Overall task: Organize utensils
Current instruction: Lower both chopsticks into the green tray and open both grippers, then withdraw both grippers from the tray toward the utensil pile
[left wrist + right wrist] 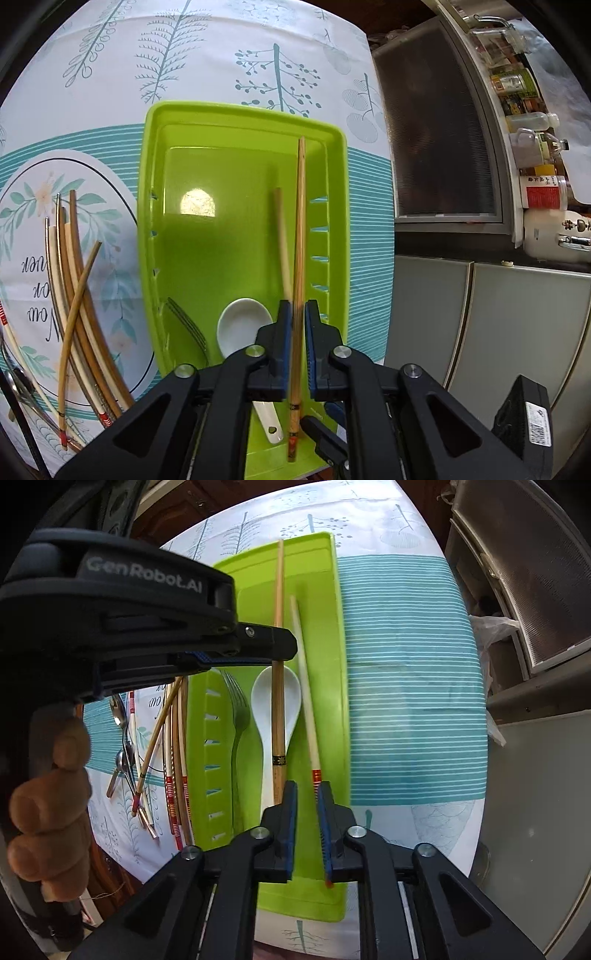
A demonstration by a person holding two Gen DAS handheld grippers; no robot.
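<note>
Left gripper jaws around brown chopstick; green tray below

— Where does my left gripper sit?
— In the right wrist view it reaches in from nine o'clock, jaws pinched tight on a brown chopstick, with my left hand's fingers curled at eight o'clock.
— And my right gripper?
— It enters from six o'clock, pointing steeply down, jaws slightly parted, with a pale chopstick running loose between them.
</note>
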